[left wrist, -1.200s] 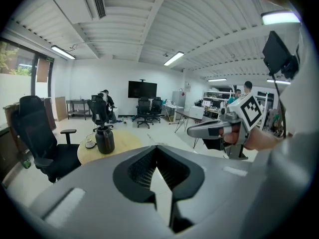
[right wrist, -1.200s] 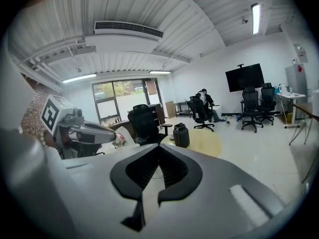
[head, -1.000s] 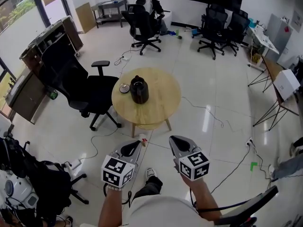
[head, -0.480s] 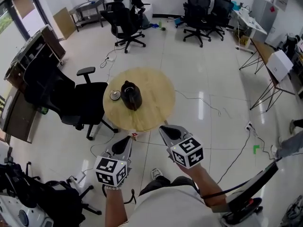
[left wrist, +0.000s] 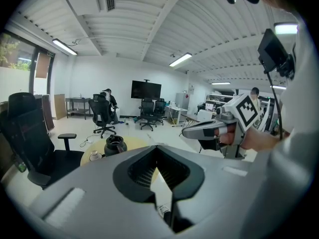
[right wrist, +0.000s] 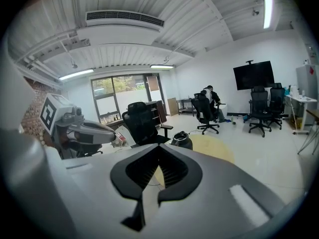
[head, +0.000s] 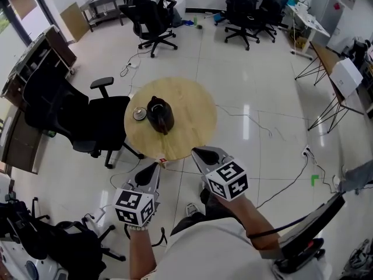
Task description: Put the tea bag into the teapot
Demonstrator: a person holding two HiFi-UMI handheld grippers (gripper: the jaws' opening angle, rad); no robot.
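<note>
A black teapot (head: 159, 114) stands open on the round wooden table (head: 192, 121), with its small lid (head: 139, 114) lying just to its left. My left gripper (head: 156, 165) hangs over the floor just short of the table's near edge, shut on a white tea bag with a red tag (head: 162, 162). The right gripper view shows that tea bag (right wrist: 119, 138) at the left gripper's tip, and the teapot (right wrist: 182, 140) beyond. My right gripper (head: 198, 151) is held beside it at the table's edge, jaws together and nothing in them.
A black office chair (head: 76, 112) stands against the table's left side. Cables (head: 250, 118) trail over the glossy floor to the right. More chairs (head: 152, 16) and a seated person are at the far end. A dark cabinet (head: 35, 69) lines the left wall.
The table and teapot have drawn nearer. Both grippers now reach the table's near edge. The left gripper still holds the tea bag.
</note>
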